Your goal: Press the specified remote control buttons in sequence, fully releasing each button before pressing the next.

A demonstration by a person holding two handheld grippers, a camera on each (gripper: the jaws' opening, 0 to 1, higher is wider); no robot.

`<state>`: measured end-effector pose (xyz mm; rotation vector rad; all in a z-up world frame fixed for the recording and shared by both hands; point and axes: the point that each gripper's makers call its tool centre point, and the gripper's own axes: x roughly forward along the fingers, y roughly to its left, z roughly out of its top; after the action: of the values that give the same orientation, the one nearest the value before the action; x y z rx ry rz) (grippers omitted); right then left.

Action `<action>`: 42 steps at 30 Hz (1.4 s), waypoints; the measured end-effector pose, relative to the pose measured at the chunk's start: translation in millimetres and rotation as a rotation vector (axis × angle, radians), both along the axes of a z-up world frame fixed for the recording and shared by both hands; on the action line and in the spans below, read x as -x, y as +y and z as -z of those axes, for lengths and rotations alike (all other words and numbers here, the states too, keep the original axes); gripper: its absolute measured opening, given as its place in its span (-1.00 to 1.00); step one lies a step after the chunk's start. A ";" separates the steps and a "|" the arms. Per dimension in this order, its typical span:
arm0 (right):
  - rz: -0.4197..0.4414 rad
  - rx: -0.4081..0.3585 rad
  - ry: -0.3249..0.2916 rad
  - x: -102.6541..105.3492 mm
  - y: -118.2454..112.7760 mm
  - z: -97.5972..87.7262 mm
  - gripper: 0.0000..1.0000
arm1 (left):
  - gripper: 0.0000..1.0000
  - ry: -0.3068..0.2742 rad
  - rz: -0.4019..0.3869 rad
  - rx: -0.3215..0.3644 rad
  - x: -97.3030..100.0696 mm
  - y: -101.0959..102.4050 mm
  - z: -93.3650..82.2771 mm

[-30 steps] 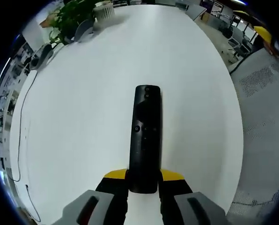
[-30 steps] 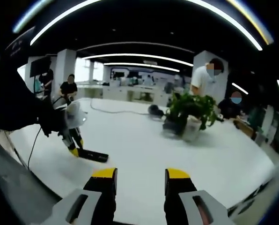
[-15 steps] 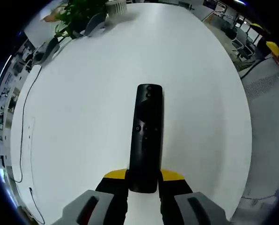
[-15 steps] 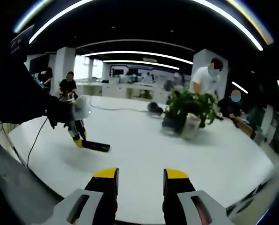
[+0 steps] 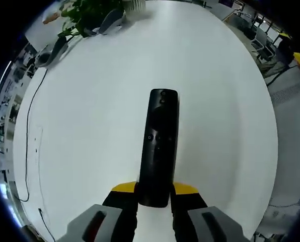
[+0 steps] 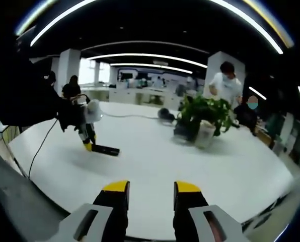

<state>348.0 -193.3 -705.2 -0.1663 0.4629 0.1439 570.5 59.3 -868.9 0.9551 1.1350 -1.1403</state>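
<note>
While its yellow-tipped jaws clamp the near end of a long black plastic remote control (image 5: 158,146), the left tool (image 5: 155,194) holds the handset pointing straight ahead over a broad white oval surface (image 5: 89,126). Bare white top lies on both sides of the remote and beyond its far tip, with the surface's curved edge well off to the right of the tool. A thin black cable (image 5: 28,136) trails along the surface near its left edge. Far ahead and to the left of the tool, a green leafy plant in a white ribbed pot (image 5: 97,9) stands near the far rim, with a grey headset-like object (image 5: 53,50) lying close by.

From the right gripper view, the right tool (image 6: 150,194) hangs with its yellow-tipped jaws parted and nothing between them, over the near edge of the same surface (image 6: 155,156). Ahead and to its left, the left tool (image 6: 88,142) shows small, gripping the remote (image 6: 105,149) low over the top. The potted plant (image 6: 203,121) sits ahead and to the right, its leaves spilling over the pot's rim. A wide stretch of open white top separates the right tool from both. People stand in the office behind the far edge.
</note>
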 end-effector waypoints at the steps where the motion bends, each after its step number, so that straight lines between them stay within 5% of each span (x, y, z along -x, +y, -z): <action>1: -0.001 0.001 0.004 0.2 0.3 0.5 -0.38 | -0.50 -0.005 0.006 -0.003 -4.3 -0.1 0.0; 13: 0.004 0.014 0.025 0.7 -1.0 4.1 -0.41 | -0.48 0.004 0.017 -0.031 -36.1 1.4 0.6; 21: 0.005 0.026 0.037 0.2 -2.0 6.6 -0.44 | -0.48 0.004 -0.064 -0.036 -53.6 1.5 -0.2; 42: 0.011 0.035 0.059 1.4 -3.8 10.0 -0.47 | -0.48 -0.044 -0.107 -0.043 -89.0 -3.5 -7.3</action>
<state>346.6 -197.0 -715.2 -0.1946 0.5249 0.1297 659.6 55.8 -861.6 0.9372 1.1651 -1.0082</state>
